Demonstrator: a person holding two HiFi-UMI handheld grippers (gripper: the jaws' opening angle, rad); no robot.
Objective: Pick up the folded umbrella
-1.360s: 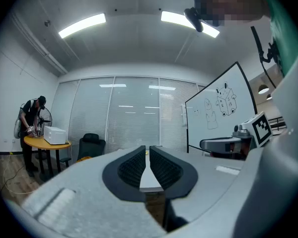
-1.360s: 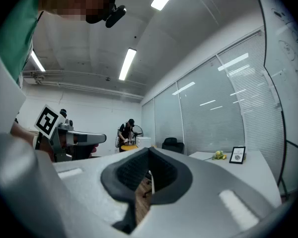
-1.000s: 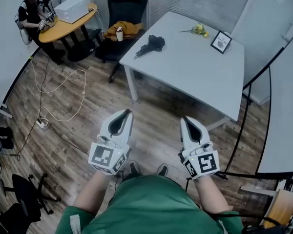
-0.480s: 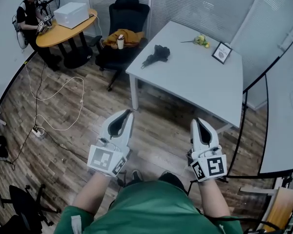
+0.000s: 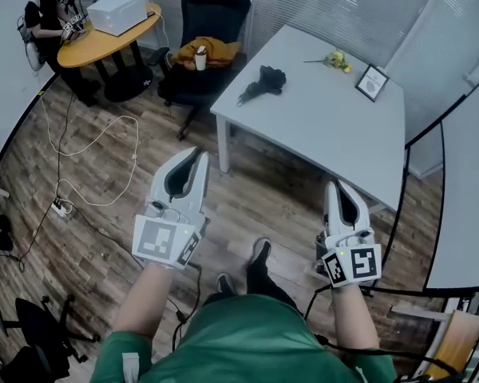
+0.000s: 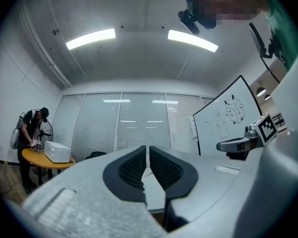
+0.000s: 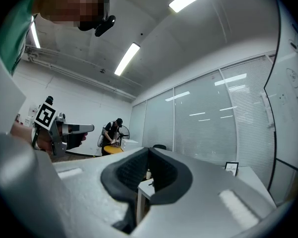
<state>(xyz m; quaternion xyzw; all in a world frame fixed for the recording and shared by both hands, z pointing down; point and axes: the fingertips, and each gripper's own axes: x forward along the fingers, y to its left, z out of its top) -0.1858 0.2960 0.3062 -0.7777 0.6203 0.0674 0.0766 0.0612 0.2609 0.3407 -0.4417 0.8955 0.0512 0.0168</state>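
Observation:
The folded black umbrella (image 5: 263,82) lies near the far left edge of the white table (image 5: 327,134). Both grippers hang in the air over the wooden floor, short of the table's near side. My left gripper (image 5: 199,153) points at the table's left corner, with its jaws together and nothing between them. My right gripper (image 5: 338,185) is lower and near the table's front right edge, also shut and empty. In the left gripper view the closed jaws (image 6: 147,148) hide most of the table. In the right gripper view the closed jaws (image 7: 149,150) do the same.
A picture frame (image 5: 372,82) and yellow flowers (image 5: 335,58) sit at the table's far end. A black office chair (image 5: 203,50) with an orange garment and a cup stands left of the table. A person (image 5: 44,14) works at a round yellow table (image 5: 104,34). A white cable (image 5: 88,146) loops over the floor.
Both grippers have moved forward toward the table, the left one rising more. The table and umbrella sit closer in view, and the person's feet now show below.

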